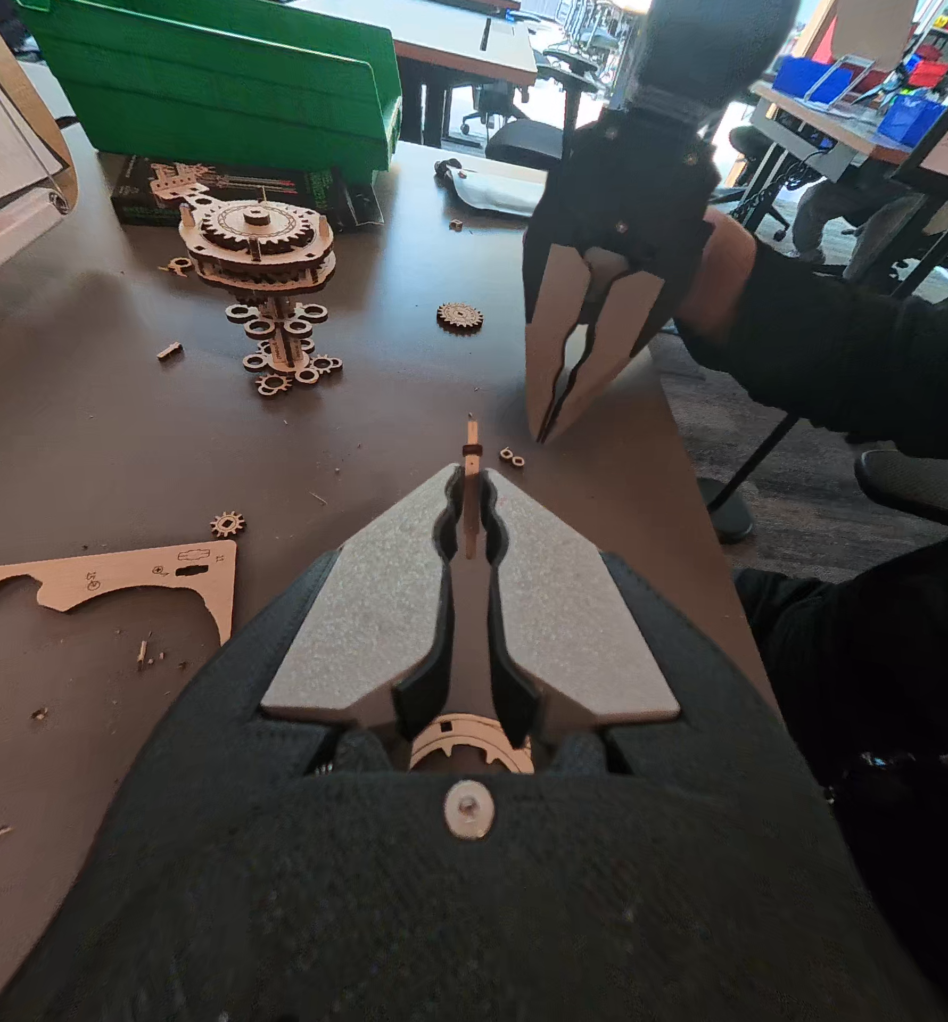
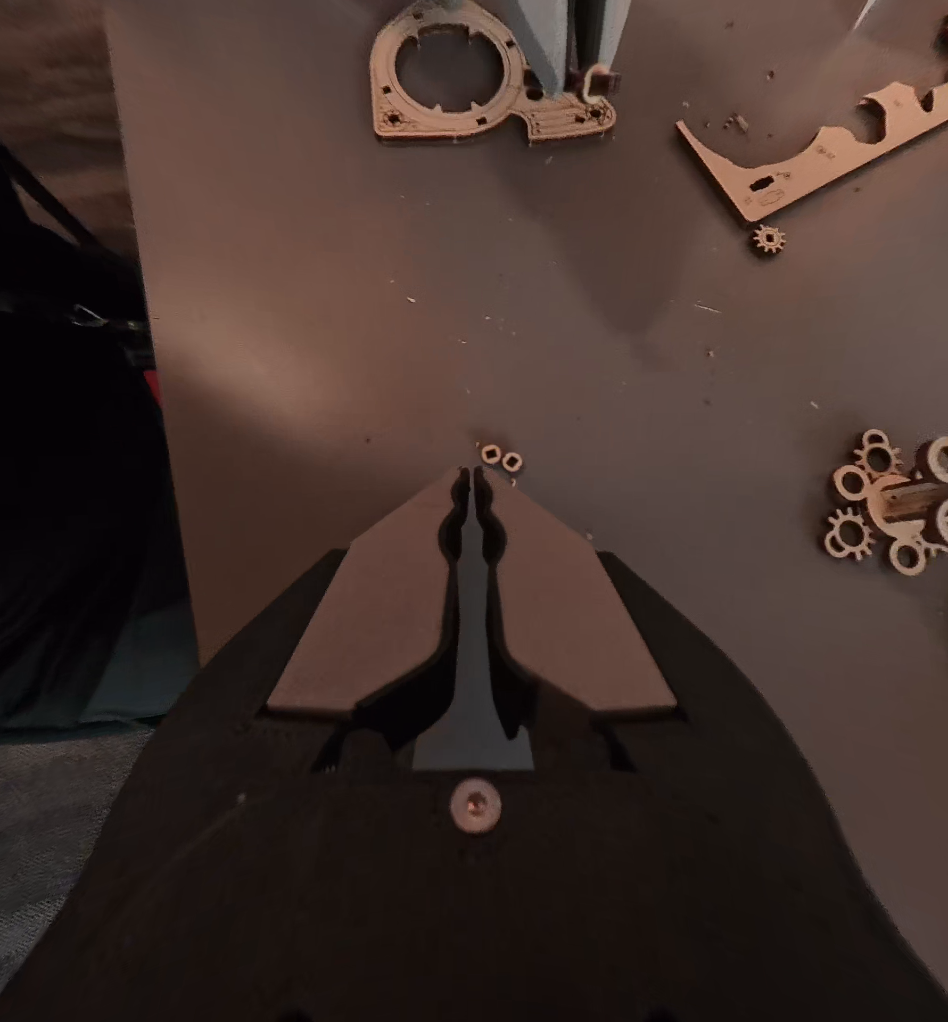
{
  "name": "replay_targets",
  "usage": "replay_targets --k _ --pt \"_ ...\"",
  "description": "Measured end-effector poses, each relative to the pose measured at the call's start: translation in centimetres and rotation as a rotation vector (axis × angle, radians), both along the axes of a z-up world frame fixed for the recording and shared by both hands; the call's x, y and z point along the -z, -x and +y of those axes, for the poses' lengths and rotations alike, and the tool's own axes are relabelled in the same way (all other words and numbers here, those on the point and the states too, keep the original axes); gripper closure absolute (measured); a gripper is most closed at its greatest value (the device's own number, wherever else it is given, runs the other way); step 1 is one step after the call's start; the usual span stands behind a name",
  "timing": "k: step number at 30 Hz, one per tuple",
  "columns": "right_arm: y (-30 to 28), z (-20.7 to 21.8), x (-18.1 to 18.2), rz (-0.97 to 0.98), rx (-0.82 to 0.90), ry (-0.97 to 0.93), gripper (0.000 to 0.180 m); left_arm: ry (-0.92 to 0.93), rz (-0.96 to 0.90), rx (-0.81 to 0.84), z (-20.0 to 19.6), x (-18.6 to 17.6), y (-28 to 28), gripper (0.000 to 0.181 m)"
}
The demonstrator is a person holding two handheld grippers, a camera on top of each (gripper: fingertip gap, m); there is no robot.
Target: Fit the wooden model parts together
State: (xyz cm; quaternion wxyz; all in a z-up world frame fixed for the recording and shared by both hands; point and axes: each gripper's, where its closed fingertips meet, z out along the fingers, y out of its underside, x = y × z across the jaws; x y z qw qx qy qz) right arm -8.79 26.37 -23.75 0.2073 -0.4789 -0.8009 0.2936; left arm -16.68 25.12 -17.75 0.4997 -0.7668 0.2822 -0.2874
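left tool (image 1: 470, 475) clamps thin wooden peg (image 1: 471, 442), dark collar | right tool (image 2: 471, 470) nearly together, empty

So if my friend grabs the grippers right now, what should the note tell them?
Left gripper: jaws shut on a thin wooden axle stick with a small dark collar on it, held above the table.
Right gripper: jaws nearly shut, empty, tips low beside two tiny square-holed wooden washers.
Flat wooden ring-shaped plate lies under the left gripper. Partly built wooden gear tower stands farther back on the dark tabletop; loose small wooden gear nearby.
Done: collar on the stick.
Left: probably pick up a washer, slide it on, fit the stick into the model.
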Motion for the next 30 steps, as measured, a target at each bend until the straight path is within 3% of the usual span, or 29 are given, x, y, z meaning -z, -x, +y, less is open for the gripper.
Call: replay_targets --k 4,7,16,19,25,30 --pt "0.8 0.3 0.9 -0.035 0.018 -0.035 0.171 -0.002 0.001 -0.005 0.0 -0.1 0.0 0.178" --pt "1.1 0.0 1.0 -0.027 -0.004 -0.024 0.18 -0.008 -0.014 -0.005 0.0 -0.4 0.0 0.178" --pt "3.0 -4.9 0.9 0.012 -0.095 0.069 0.179 0.02 -0.074 0.032 -0.3 -0.4 -0.9 0.178" --pt "2.9 -4.4 0.6 0.037 -0.069 0.003 0.178 0.018 -0.071 0.035 -0.4 -0.4 -1.0 0.178" --pt "2.6 -2.1 -0.9 0.075 0.038 0.044 0.167 0.004 -0.137 0.061 -0.6 -1.2 -1.6 0.178" --pt "4.4 -1.0 -4.9 0.282 0.163 0.186 0.169 0.023 -0.303 0.118 -0.7 -2.6 -3.2 0.178"
